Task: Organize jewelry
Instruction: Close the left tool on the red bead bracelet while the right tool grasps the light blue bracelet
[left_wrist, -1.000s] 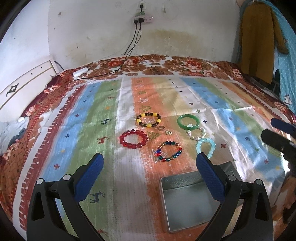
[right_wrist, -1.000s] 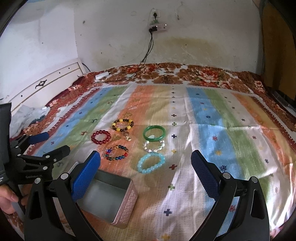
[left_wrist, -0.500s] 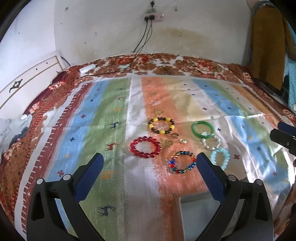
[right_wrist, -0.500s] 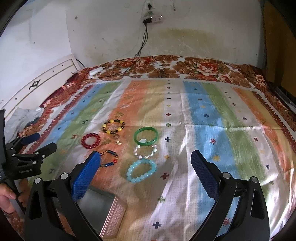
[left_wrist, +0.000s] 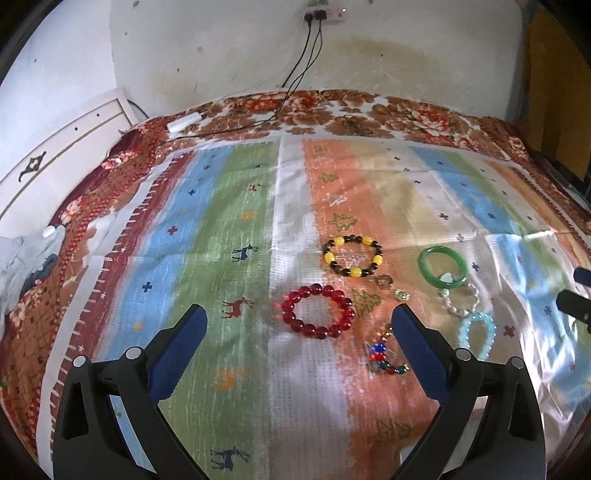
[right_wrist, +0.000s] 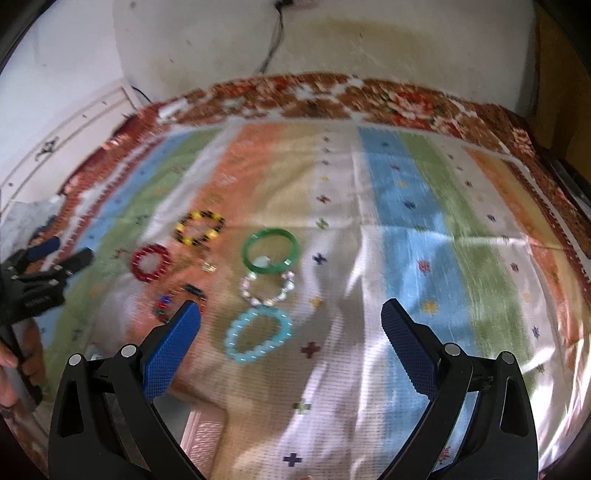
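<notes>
Both tools hang empty above a bed (left_wrist: 207, 229) spread with a striped cloth. The left gripper (left_wrist: 299, 339) has its fingers spread wide, and the red bead bracelet (left_wrist: 317, 311) lies flat on the cloth just beyond them, at about 12 o'clock. The right gripper (right_wrist: 290, 330) is likewise released, with the pale blue bracelet (right_wrist: 258, 338) between its fingertips at roughly 11 o'clock.

The remaining jewelry sits in a loose cluster: a yellow-and-dark bracelet (left_wrist: 351, 256) beyond the red one, a green bangle (left_wrist: 442, 266) at 2 o'clock with a pearl bracelet (left_wrist: 461, 300) touching its near edge, and a multicoloured bracelet (left_wrist: 384, 354) partly hidden behind the left tool's right finger. A pink box (right_wrist: 201, 439) shows only as a corner at 7 o'clock in the right view.

The likely trouble is in the pickup. The beads are round and lie flat on soft, wrinkled cloth, so closing fingers may pinch fabric or let the strand roll away. The pieces sit close together, so a neighbour could be dragged along. The right view is blurred, which makes aim uncertain.
</notes>
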